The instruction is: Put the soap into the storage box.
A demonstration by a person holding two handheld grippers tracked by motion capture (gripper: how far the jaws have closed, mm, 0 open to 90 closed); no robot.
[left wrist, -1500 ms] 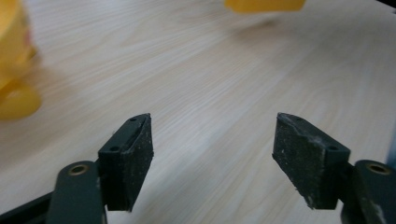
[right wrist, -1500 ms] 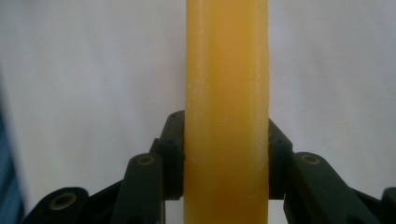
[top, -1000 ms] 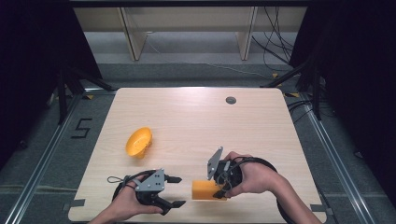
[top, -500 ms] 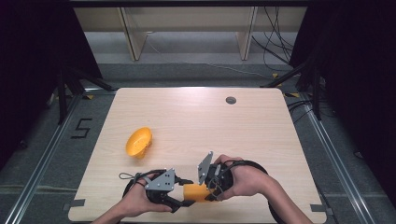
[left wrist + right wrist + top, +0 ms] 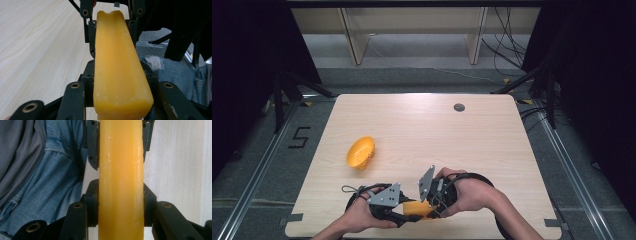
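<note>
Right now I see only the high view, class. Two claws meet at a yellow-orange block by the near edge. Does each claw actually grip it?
Observer: Yes. In the left gripper view, the left claw has its jaws pressed against both sides of the yellow-orange block.
Operator: And the right one?
Observer: The right claw clamps it too, jaws tight on both sides.
Operator: Is the block's far end flat?
Observer: No; the left gripper view shows a small notch in that end.

Even overhead light, dark surroundings; close views slightly soft
</note>
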